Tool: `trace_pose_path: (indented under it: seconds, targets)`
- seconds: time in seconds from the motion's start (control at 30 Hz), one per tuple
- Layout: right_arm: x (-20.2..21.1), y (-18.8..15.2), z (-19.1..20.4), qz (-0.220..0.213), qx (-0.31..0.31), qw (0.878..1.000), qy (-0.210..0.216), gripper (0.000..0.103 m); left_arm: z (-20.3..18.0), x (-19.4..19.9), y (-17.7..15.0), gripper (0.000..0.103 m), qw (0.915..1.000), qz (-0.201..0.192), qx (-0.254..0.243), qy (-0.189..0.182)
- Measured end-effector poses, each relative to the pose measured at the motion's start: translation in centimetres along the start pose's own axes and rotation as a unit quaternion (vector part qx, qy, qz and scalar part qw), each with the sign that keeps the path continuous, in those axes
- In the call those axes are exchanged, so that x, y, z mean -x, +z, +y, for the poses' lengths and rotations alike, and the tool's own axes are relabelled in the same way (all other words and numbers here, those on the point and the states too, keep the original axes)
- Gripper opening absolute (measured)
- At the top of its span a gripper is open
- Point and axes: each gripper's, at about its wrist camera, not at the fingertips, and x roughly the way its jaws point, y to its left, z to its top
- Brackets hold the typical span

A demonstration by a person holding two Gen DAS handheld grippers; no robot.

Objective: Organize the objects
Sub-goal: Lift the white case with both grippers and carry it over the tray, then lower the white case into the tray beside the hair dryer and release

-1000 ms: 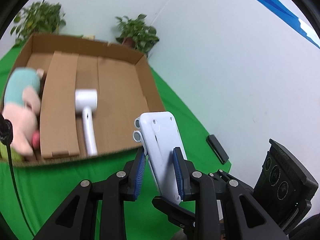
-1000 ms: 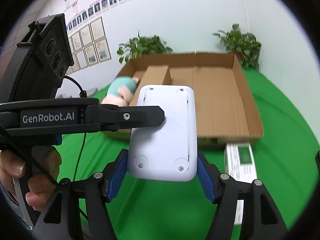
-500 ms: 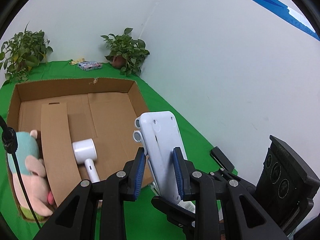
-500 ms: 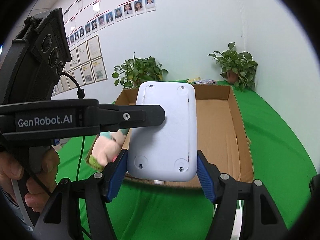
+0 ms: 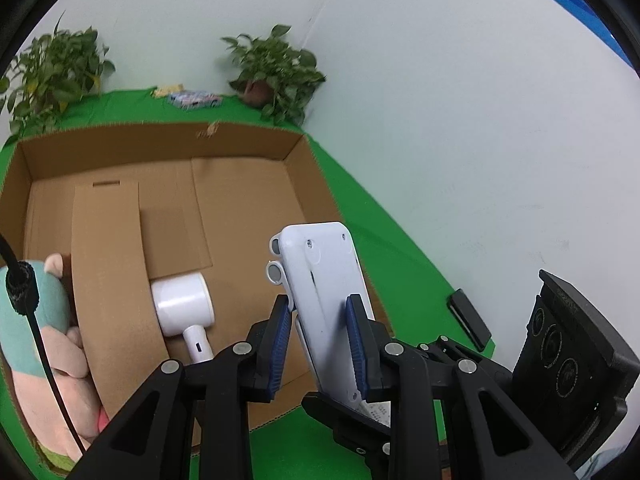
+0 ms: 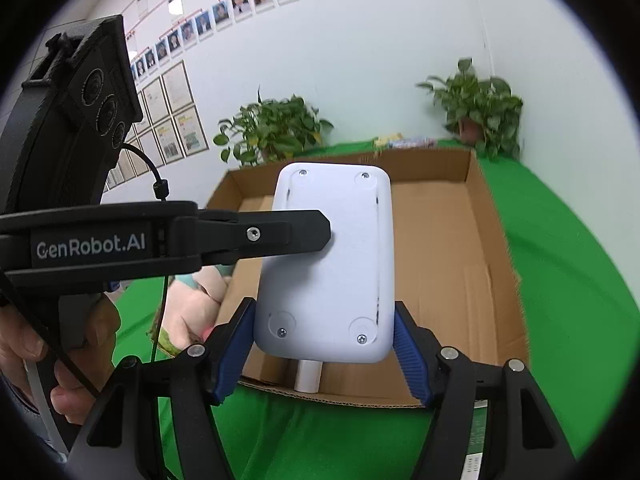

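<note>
Both grippers clamp one white device [image 6: 328, 264] above the near edge of the cardboard box [image 5: 240, 200]: left gripper [image 5: 318, 338] across its thin sides, right gripper [image 6: 324, 344] across its width. Best to carry it level toward the bare floor at 12 o'clock, clear of the white hair dryer [image 5: 182, 306] and plush toy [image 5: 38, 332]. The device's front face is hidden; its kind is unclear.

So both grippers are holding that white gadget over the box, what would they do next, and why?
Probably carry the white device forward and lower it onto the cardboard box's bare floor: both hand-held grippers, left and right, grip it above the near edge, right of the white hair dryer.
</note>
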Motion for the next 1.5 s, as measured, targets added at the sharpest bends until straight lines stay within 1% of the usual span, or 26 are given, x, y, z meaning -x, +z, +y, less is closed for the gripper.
trace_pose_path:
  seconds: [0.17, 0.33, 0.57, 0.67, 0.9, 1.0, 1.17, 1.33, 1.4, 1.43, 1.5]
  targets:
    - [-2.7, -1.5, -1.0, 0.034, -0.010, 0.999, 0.000, 0.065, 2.7, -4.1, -1.0, 0.025, 0.9991, 0.033, 0.025, 0.003]
    - [-5.4, -3.5, -2.1, 0.068, -0.030, 0.997, 0.001, 0.065, 5.1, -8.0, -2.2, 0.025, 0.9962, 0.066, 0.052, 0.019]
    - [-8.0, -5.1, -3.1, 0.108, -0.057, 0.992, 0.017, 0.065, 7.2, -11.2, -3.0, 0.025, 0.9917, 0.097, 0.076, 0.035]
    - [-8.7, -5.2, -2.9, 0.116, -0.048, 0.992, 0.008, 0.065, 8.1, -11.8, -3.2, 0.025, 0.9906, 0.100, 0.088, 0.031]
    - [-9.1, -5.4, -2.4, 0.129, -0.041, 0.991, -0.013, 0.065, 8.3, -12.2, -3.2, 0.025, 0.9891, 0.110, 0.093, 0.029]
    - [-9.4, -5.5, -2.5, 0.138, -0.036, 0.989, -0.027, 0.065, 8.3, -11.9, -2.9, 0.023, 0.9883, 0.111, 0.100, 0.033]
    - [-9.9, -5.6, -2.4, 0.150, -0.027, 0.987, -0.044, 0.065, 8.6, -10.3, -2.9, 0.023, 0.9889, 0.105, 0.097, 0.040]
    - [-10.7, -5.5, -2.1, 0.156, -0.018, 0.986, -0.062, 0.066, 8.4, -7.9, -3.3, 0.023, 0.9910, 0.086, 0.093, 0.043]
    - [-10.7, -5.4, -2.1, 0.156, -0.020, 0.986, -0.056, 0.067, 8.2, -7.0, -3.5, 0.023, 0.9919, 0.077, 0.091, 0.044]
    - [-10.5, -5.3, -2.3, 0.153, -0.027, 0.987, -0.044, 0.067, 8.0, -6.4, -3.6, 0.023, 0.9926, 0.070, 0.087, 0.048]
    - [-10.1, -5.0, -2.5, 0.141, -0.037, 0.989, -0.022, 0.067, 7.4, -5.4, -3.8, 0.023, 0.9934, 0.054, 0.074, 0.068]
